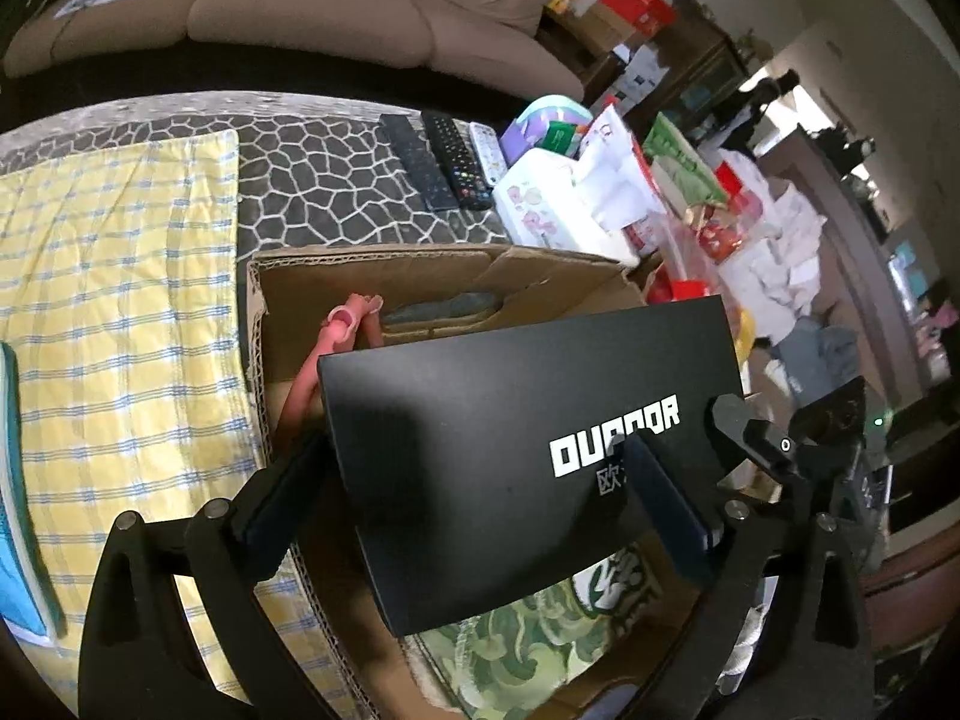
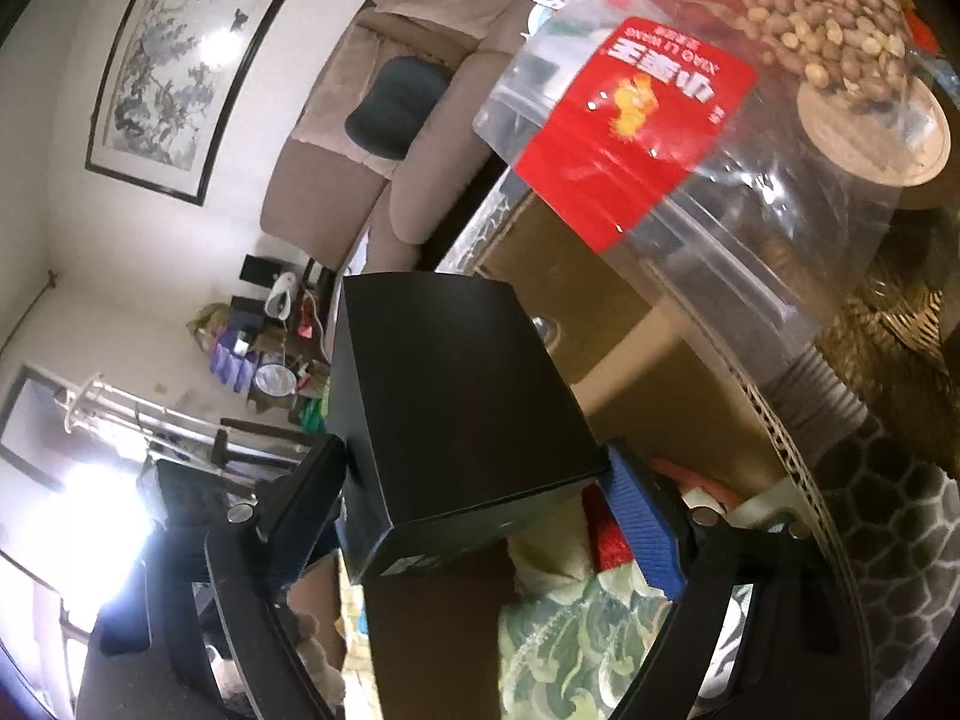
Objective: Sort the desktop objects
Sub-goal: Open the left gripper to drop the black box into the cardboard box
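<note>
Here the black OUPOOR box [image 1: 528,456] sits between the fingers of both hand-held grippers, the left hand-held gripper [image 1: 480,480] and the right hand-held gripper [image 2: 480,504], each clamped across it, above the open cardboard carton [image 1: 372,276]. Sorting looks partly done: a pink looped item [image 1: 351,318] and a green patterned thing [image 1: 528,648] already lie in the carton below the box. Ahead of the left hand-held gripper, three remote controls [image 1: 447,159] and a heap of packets (too jumbled to count) remain on the surface [image 1: 312,180]. One peanut bag [image 2: 720,96] hangs beyond the right hand-held gripper.
</note>
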`<action>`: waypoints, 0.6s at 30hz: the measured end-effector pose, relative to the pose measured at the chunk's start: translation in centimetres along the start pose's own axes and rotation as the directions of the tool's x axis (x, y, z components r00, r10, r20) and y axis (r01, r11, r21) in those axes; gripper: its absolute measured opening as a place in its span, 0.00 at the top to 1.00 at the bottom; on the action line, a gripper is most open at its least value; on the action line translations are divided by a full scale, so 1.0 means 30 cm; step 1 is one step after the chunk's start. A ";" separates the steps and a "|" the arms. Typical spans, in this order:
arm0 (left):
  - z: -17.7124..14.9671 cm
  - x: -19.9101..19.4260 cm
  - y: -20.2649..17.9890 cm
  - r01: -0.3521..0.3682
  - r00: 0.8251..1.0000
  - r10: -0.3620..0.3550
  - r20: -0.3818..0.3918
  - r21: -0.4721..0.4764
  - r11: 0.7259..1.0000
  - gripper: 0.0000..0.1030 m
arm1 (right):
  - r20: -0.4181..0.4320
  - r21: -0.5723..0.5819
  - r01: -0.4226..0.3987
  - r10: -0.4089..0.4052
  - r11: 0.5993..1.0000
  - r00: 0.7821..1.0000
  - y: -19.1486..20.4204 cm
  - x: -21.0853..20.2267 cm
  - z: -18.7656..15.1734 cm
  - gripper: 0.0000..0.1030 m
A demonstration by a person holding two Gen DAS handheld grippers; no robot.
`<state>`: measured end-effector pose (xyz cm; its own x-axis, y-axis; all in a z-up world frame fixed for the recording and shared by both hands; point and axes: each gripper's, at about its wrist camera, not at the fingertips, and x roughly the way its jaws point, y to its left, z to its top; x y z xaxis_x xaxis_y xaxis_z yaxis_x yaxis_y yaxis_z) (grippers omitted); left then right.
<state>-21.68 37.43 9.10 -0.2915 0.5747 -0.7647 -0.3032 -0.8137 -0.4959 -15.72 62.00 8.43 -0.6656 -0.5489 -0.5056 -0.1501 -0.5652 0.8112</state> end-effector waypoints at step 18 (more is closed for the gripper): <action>-0.052 -0.101 -0.029 0.057 0.998 -0.056 -0.019 0.018 0.998 0.05 | -0.024 -0.046 0.276 -0.277 0.960 0.960 0.034 0.064 -0.051 0.06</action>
<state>-19.12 36.27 11.22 -0.2569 0.6179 -0.7431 -0.3358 -0.7781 -0.5309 -16.04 59.44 7.82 -0.5800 -0.3854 -0.7177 -0.2944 -0.7223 0.6258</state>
